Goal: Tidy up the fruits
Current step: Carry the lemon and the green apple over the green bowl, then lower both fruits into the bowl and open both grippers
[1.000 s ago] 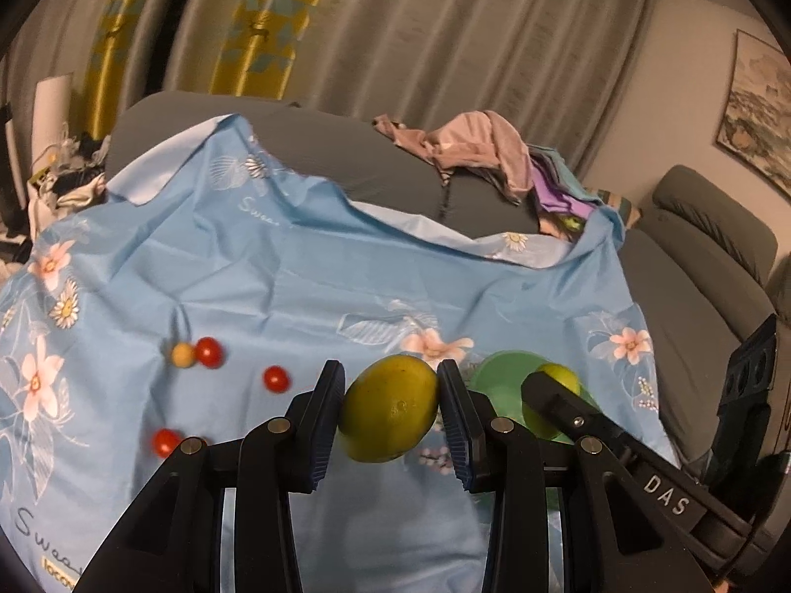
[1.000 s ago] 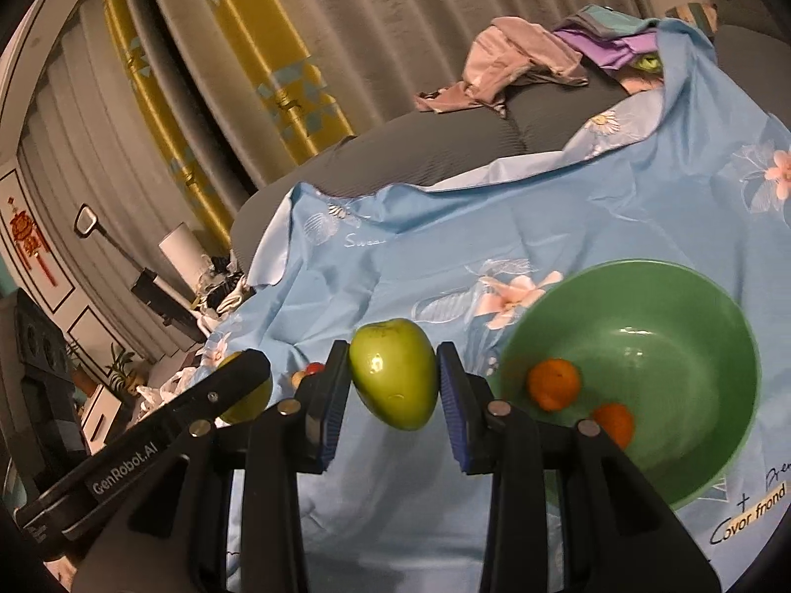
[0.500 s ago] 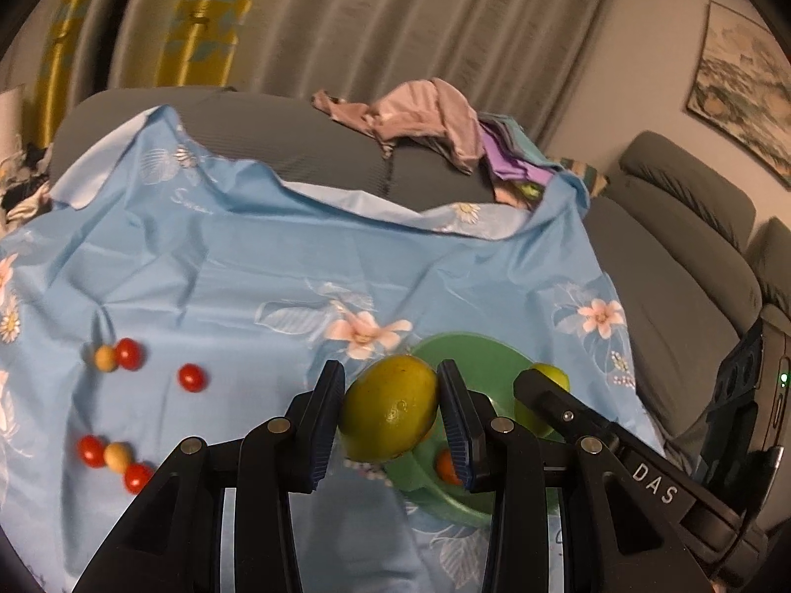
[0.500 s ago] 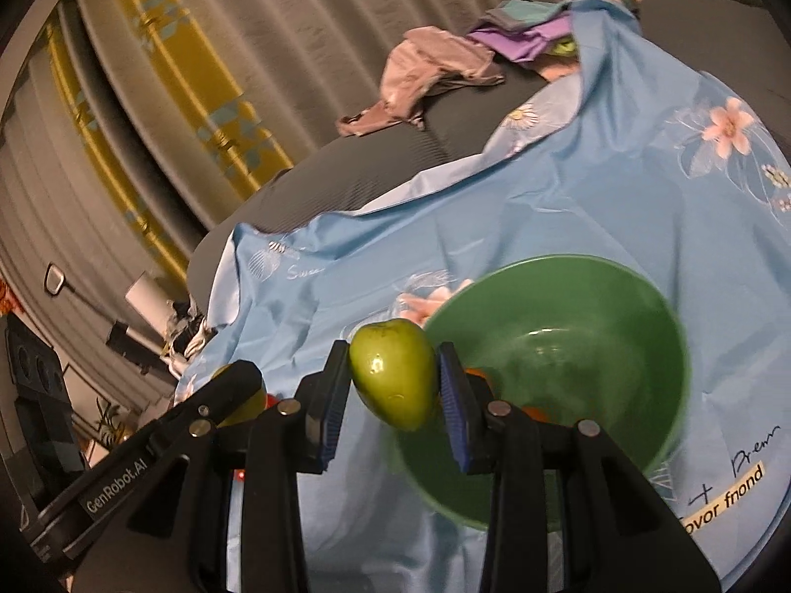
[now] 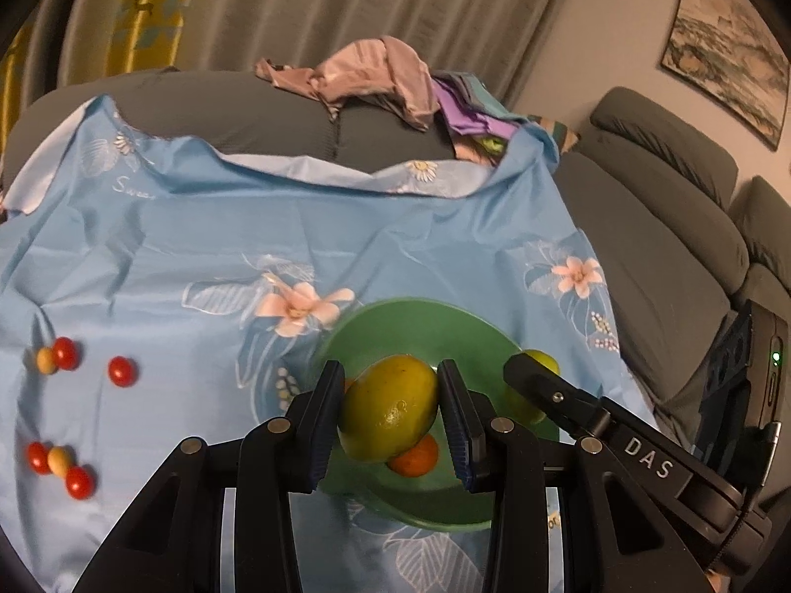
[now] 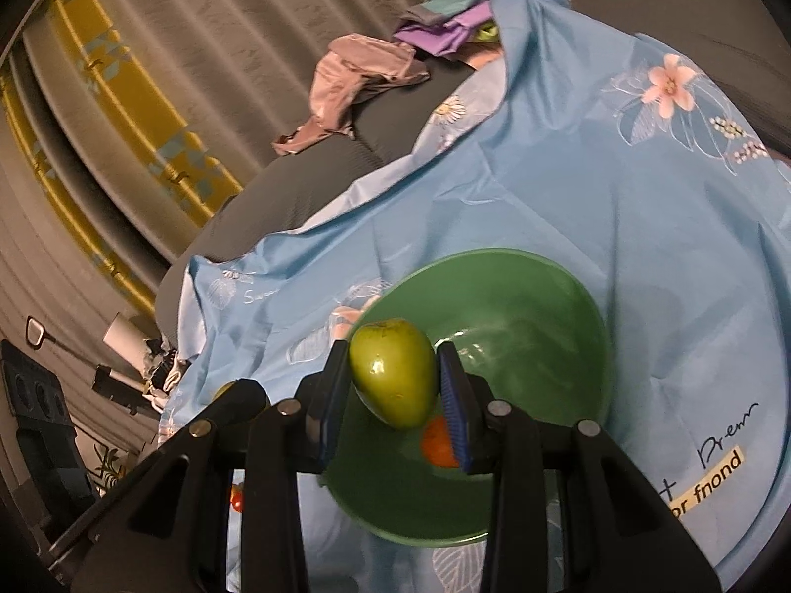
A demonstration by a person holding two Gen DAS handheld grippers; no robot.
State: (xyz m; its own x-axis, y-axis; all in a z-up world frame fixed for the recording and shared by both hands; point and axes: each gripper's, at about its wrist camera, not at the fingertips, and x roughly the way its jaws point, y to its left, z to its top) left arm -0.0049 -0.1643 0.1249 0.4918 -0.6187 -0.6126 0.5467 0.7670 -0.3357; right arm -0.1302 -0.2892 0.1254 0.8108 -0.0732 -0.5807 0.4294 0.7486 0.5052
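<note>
Draping a grey sofa (image 5: pixel 657 267), blue floral cloth (image 5: pixel 197 257), curtains (image 5: pixel 346 5) behind

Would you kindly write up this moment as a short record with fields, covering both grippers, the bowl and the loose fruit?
left gripper: shut on lemon, over the bowl
right gripper: shut on apple, over the bowl
bowl: green, on the blue cloth
in bowl: an orange beneath the held fruit; how many more, cannot tell
loose on cloth: red tomatoes and small yellow ones, in clusters left of the bowl
background: clothes piled on a grey sofa
</note>
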